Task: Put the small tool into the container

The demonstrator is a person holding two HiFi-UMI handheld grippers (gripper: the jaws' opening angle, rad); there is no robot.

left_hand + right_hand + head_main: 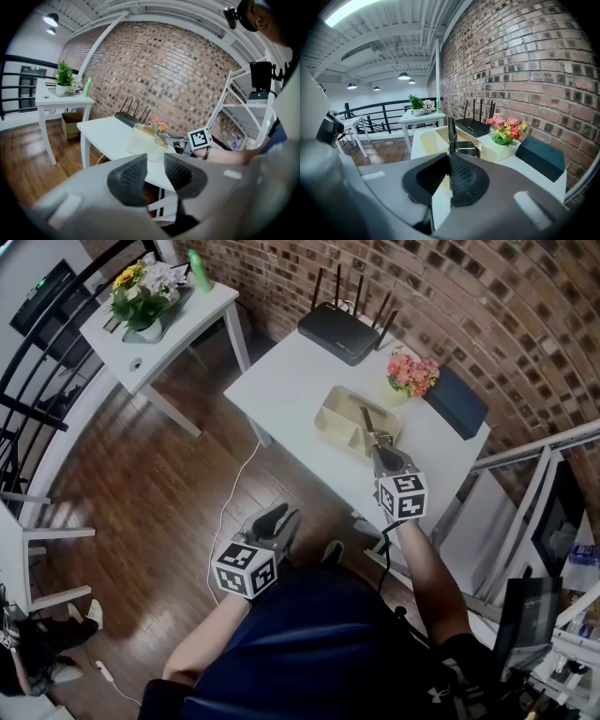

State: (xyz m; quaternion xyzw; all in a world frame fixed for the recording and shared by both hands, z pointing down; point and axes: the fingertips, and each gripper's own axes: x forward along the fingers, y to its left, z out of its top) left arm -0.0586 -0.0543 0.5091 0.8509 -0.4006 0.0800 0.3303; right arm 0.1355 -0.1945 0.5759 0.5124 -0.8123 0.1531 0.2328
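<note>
Two grippers share the work unevenly. The right gripper (382,457) reaches out over the white table (281,381) with its jaws pressed together on the small tool (452,133). The left gripper (154,171) hangs back near the person's body, jaws apart with nothing between them, probably because one hand is enough for this job. The tool is pinched by its near end so the rest sticks out past the fingertips, which should let it enter the container (342,413) ahead of the jaws. It hangs over the container's near part and, as far as I can judge, does not lie in it yet. It is a slim metal piece, dark and narrow toward the far tip, with a shinier, wider bent part close to the jaws; its exact kind is hard to tell. The container is a pale beige tray with dividers, near a router (339,332) and a pot of flowers (411,374).
</note>
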